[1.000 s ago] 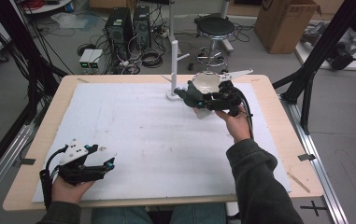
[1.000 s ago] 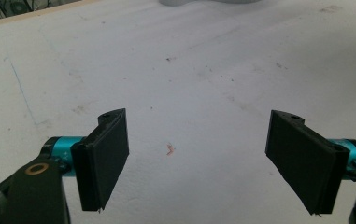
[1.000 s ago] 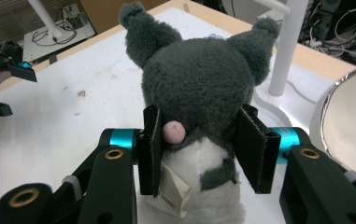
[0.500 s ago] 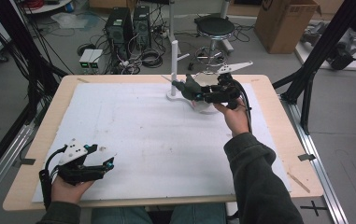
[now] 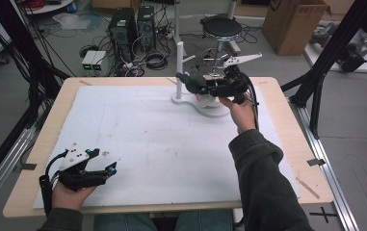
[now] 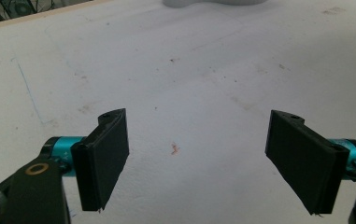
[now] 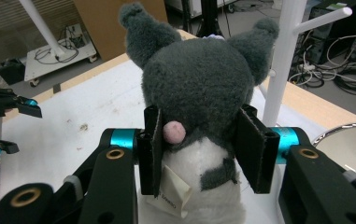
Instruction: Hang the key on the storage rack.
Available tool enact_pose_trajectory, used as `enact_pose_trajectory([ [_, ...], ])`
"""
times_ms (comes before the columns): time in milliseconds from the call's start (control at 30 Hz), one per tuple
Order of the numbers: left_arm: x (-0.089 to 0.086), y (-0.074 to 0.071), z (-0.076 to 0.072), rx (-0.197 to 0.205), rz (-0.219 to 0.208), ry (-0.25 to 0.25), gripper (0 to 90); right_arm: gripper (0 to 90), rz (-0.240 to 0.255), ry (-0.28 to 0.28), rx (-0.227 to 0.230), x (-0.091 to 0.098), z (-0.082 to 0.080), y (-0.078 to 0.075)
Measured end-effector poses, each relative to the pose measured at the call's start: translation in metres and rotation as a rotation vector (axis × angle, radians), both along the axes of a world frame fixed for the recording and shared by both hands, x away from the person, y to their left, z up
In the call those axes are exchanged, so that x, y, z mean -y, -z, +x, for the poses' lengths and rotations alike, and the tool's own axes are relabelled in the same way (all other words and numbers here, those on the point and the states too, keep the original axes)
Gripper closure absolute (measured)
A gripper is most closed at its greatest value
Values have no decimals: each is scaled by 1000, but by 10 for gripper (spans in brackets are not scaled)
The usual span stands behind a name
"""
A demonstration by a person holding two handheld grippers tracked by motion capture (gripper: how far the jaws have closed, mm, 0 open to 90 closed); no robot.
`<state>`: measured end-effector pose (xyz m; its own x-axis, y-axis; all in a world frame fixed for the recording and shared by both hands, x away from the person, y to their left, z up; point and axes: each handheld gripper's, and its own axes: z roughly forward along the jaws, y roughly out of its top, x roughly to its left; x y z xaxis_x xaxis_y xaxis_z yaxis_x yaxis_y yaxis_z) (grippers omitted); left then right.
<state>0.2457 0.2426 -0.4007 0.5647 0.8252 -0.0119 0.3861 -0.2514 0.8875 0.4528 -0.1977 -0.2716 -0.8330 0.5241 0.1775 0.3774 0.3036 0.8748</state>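
White mat over the wooden counter (image 5: 287, 144). One grey-and-white plush toy (image 7: 199, 93), held aloft at the far side, clamped in the right tongs (image 7: 199, 158) beside one white peg stand (image 5: 180, 72). Left tongs (image 6: 196, 158) rest near the front edge, spread wide, holding nothing.

plush (image 7: 199, 93): small stuffed toy with a dark grey fuzzy head, two pointed ears, a small pink patch, a white lower body with a grey patch, and a paper tag low on its white part
state: clamped between the two black jaws of the right claw (image 7: 199, 149), which press on its sides just under the head
pose: upright in the right gripper view, ears up; in the high view it points left from the claw (image 5: 209, 87)
place: held up above the far part of the tabletop (image 5: 147, 134), next to a white stand (image 5: 180, 72) and over a white base
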Motion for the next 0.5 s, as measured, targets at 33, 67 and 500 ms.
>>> enact_pose_trajectory([
  [33, 0, 0, 0, 1, -1, 0, 218, 567, -4, -4, 2, -1, 1, -1],
  [67, 0, 0, 0, 2, -1, 0, 218, 567, -5, -2, 2, -1, 2, -2],
  [500, -1, 0, 0, 4, -3, -1, 218, 568, -4, 19, 27, -9, 11, -13],
])
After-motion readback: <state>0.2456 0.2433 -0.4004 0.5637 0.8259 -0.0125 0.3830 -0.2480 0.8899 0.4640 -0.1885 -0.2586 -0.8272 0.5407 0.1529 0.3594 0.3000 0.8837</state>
